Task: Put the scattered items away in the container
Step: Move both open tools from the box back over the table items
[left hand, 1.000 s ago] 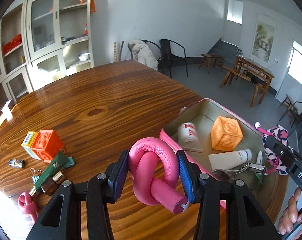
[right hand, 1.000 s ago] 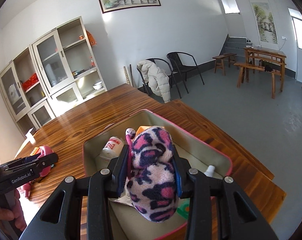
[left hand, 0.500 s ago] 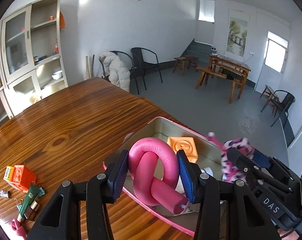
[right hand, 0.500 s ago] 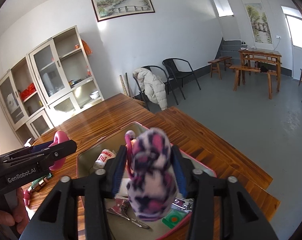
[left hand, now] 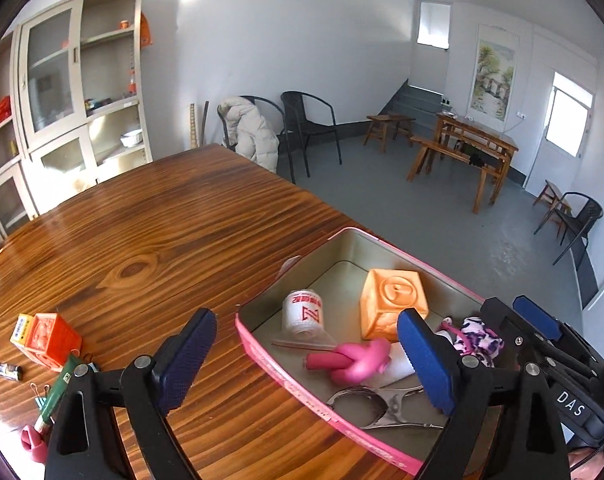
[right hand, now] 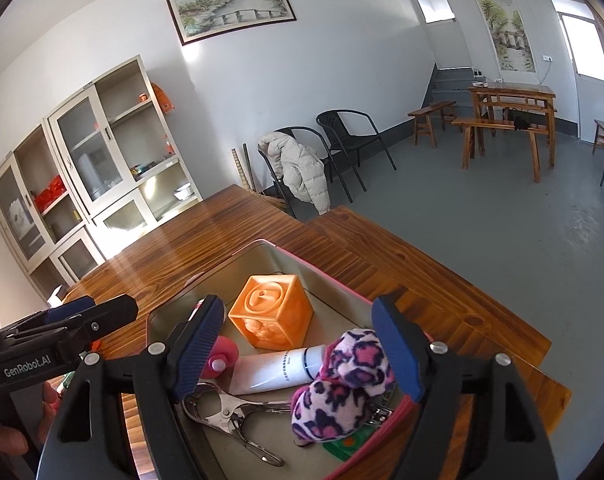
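A pink-rimmed metal tin (left hand: 262, 344) sits on the wooden table; it also shows in the right wrist view (right hand: 158, 316). My left gripper (left hand: 306, 364) is open above its near edge. The pink knotted foam curler (left hand: 350, 362) lies in the tin, free of the fingers. My right gripper (right hand: 298, 356) is open over the tin. The pink leopard plush (right hand: 342, 388) lies inside between its fingers, loose. The tin also holds an orange cube (left hand: 394, 304), a white roll (left hand: 302, 316), a white tube (right hand: 278, 368) and metal tongs (right hand: 230, 412).
On the table left of the tin lie an orange block (left hand: 52, 340), a yellow box (left hand: 21, 328), a green item (left hand: 58, 392), binder clips (left hand: 40, 394), a small battery (left hand: 9, 371) and a pink curler (left hand: 32, 442). Cabinets and chairs stand behind.
Both grippers moved over the tin and opened. The pink curler dropped from the left gripper into the tin. The leopard plush dropped from the right gripper into the tin.
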